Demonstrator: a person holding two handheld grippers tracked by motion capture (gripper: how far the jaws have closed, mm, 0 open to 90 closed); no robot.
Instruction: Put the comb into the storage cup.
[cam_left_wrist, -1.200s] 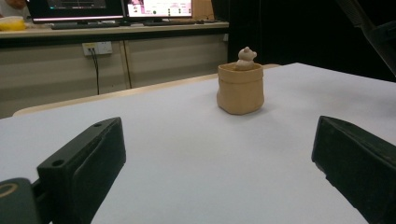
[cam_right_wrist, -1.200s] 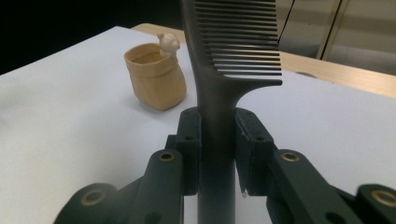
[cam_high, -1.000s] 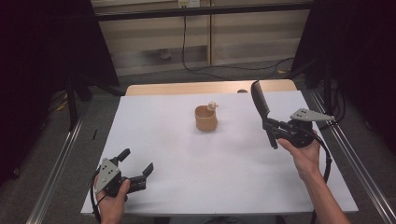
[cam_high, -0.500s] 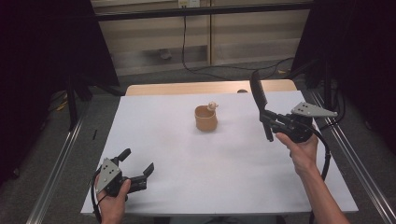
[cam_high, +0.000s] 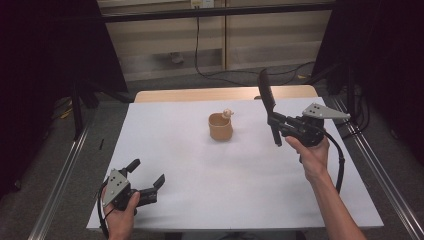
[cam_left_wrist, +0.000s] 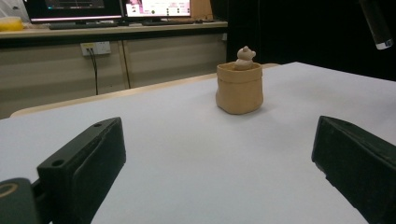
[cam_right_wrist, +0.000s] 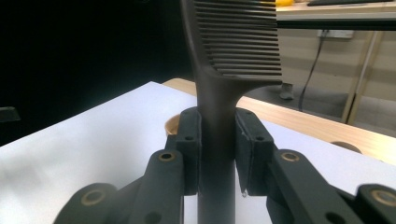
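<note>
A black comb (cam_high: 267, 100) stands nearly upright above the right half of the white table (cam_high: 200, 170), its teeth at the top. My right gripper (cam_high: 274, 121) is shut on its handle; the right gripper view has the comb (cam_right_wrist: 224, 60) pinched between the pads (cam_right_wrist: 190, 140). A small tan cup (cam_high: 220, 126) with a pale figure at its rim sits at the table's middle, left of the comb. My left gripper (cam_high: 148, 175) rests open near the front left edge, nothing between its jaws. Its own view looks across the table at the cup (cam_left_wrist: 239, 87).
A wooden board (cam_high: 200, 95) lies along the table's far edge. Metal rails (cam_high: 60, 185) run down both sides of the table. Cables trail on the floor behind. A desk with monitors (cam_left_wrist: 107, 9) stands in the background of the left gripper view.
My right gripper has carried the comb up and a little toward the table's middle. The left gripper has stayed where it was.
</note>
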